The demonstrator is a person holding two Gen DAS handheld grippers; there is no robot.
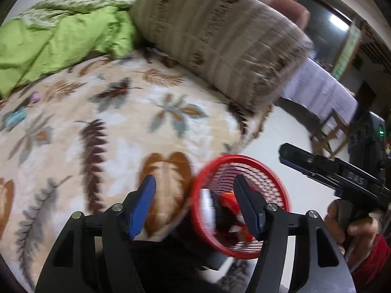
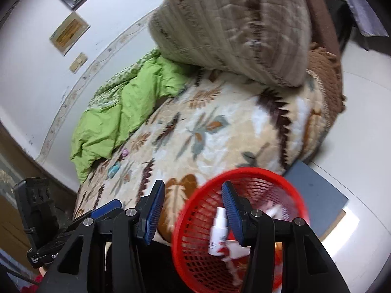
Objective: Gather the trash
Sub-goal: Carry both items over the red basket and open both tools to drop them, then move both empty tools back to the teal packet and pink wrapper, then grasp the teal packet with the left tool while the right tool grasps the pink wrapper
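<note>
A red mesh basket (image 1: 244, 157) sits at the near edge of the bed, tilted toward me, with a white spray bottle (image 2: 218, 232) and red-and-white scraps inside. My left gripper (image 1: 195, 195) is open, its right finger over the basket's mouth and its left finger over the bedspread. My right gripper (image 2: 193, 200) is also open just above the basket (image 2: 256, 173), pads touching nothing. Farther back on the bedspread lie a teal wrapper (image 2: 114, 168) and a small pink scrap (image 2: 124, 151); the left wrist view shows the wrapper (image 1: 16, 117) and the scrap (image 1: 36, 97) at far left.
A leaf-patterned bedspread (image 1: 146, 112) covers the bed. A folded beige quilt (image 1: 220, 36) and a crumpled green blanket (image 1: 61, 41) lie at its far side. White floor (image 1: 281, 131), a cloth-covered table (image 1: 322, 90) and a grey-blue board (image 2: 317, 195) are to the right.
</note>
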